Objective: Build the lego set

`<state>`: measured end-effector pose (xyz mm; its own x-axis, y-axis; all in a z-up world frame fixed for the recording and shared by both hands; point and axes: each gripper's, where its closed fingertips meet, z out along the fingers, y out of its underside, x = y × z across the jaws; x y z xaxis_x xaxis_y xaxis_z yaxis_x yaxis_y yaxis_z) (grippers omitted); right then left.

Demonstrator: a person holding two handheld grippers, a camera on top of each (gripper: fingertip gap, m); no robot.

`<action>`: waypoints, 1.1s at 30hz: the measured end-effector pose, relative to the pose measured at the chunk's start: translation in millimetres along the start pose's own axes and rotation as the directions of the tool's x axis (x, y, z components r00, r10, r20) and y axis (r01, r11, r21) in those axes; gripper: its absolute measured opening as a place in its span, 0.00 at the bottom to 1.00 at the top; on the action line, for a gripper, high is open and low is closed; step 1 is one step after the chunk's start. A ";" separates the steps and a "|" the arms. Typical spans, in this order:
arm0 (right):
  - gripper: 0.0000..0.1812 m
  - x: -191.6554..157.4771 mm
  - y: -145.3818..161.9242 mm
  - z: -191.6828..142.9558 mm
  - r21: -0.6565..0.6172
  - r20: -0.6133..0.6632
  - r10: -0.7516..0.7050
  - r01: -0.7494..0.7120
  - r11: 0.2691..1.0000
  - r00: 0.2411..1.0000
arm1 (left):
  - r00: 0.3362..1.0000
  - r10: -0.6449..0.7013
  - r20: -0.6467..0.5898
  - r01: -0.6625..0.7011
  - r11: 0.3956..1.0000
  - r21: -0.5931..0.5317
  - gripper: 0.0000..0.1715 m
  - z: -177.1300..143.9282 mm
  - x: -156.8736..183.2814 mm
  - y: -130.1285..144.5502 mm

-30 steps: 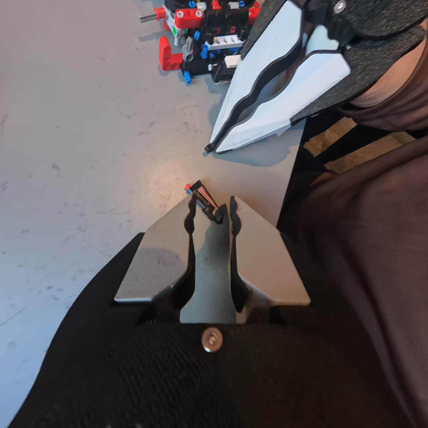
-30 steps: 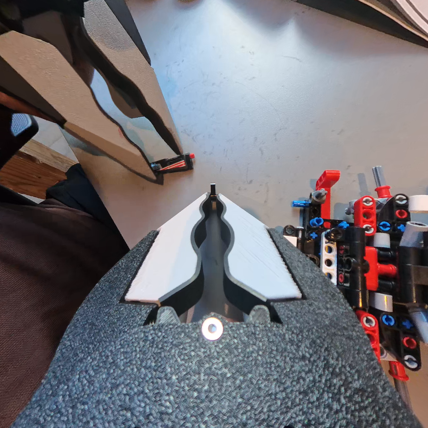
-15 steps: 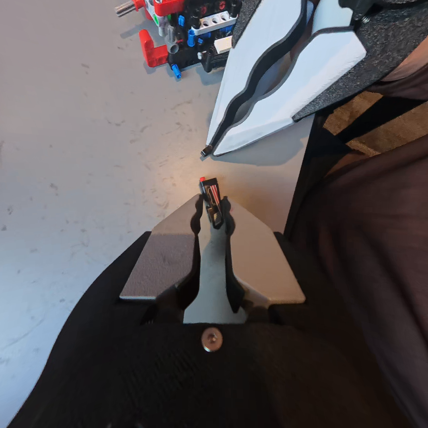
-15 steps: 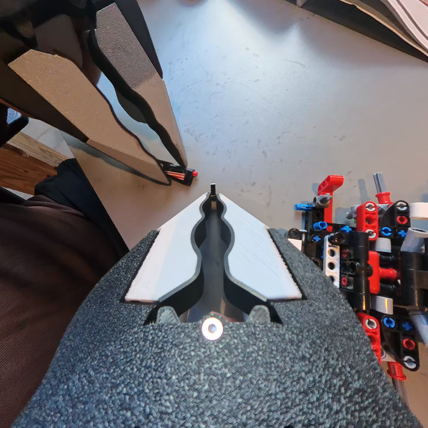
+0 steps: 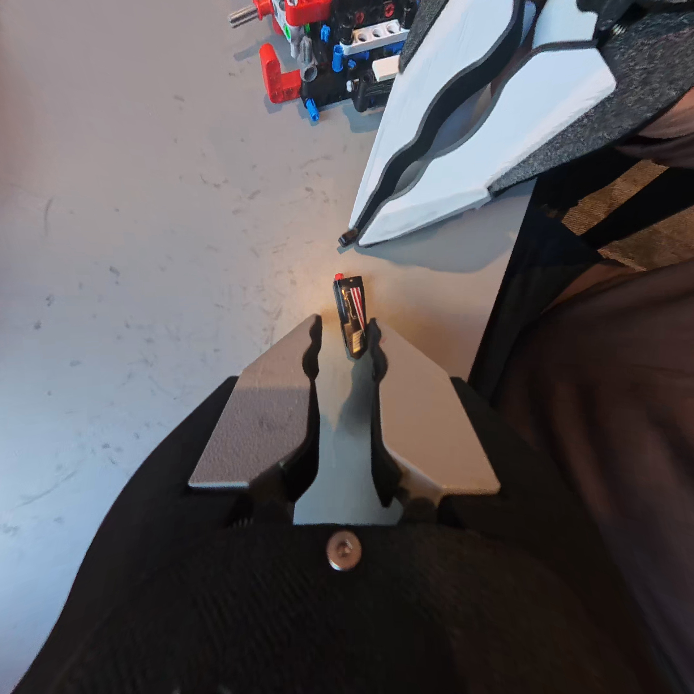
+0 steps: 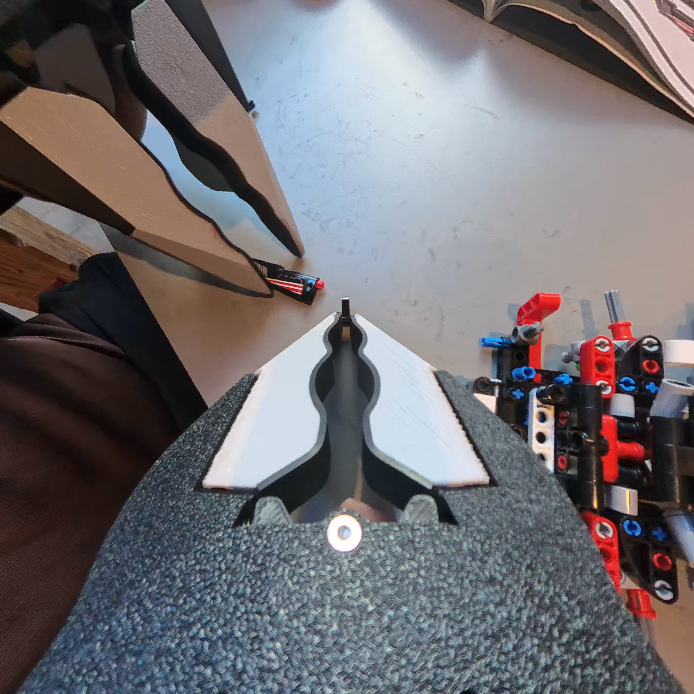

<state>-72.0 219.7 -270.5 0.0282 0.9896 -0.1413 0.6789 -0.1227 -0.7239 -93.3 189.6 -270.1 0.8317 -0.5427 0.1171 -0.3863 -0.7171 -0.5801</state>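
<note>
Released, black red-striped piece lies flat.

Left wrist view: small striped piece lying on table between left gripper fingertips, touching right one. Right gripper sitting at 12 o'clock, near, pinching tiny pin. Lego model standing at 12 o'clock, well beyond. Right wrist view: open booklet lying at 2 o'clock behind model.

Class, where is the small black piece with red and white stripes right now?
The small black piece with red and white stripes lies between the open left tool's fingertips, against its right finger, near the grey table's edge.
</note>
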 end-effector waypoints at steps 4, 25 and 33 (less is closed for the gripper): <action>0.02 -3.0 -2.0 3.5 -0.006 -0.005 -0.017 0.017 1.000 1.000 | 0.999 0.031 0.014 -0.031 1.000 0.002 0.07 4.2 -2.4 -4.5; 0.03 -2.6 -2.2 4.5 -0.080 -0.052 0.064 -0.068 0.994 0.997 | 1.000 -0.005 0.005 0.004 0.993 0.118 0.06 9.3 2.2 -11.9; 0.03 -2.6 -1.5 3.9 -0.097 -0.049 0.107 -0.112 0.989 0.993 | 1.000 -0.011 0.026 0.007 0.987 0.158 0.06 9.3 2.1 -12.2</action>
<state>-76.0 217.1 -271.7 0.1371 0.9732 -0.1844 0.7393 -0.2244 -0.6348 -83.1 201.3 -270.3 0.8461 -0.5232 0.1022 -0.3131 -0.6429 -0.6991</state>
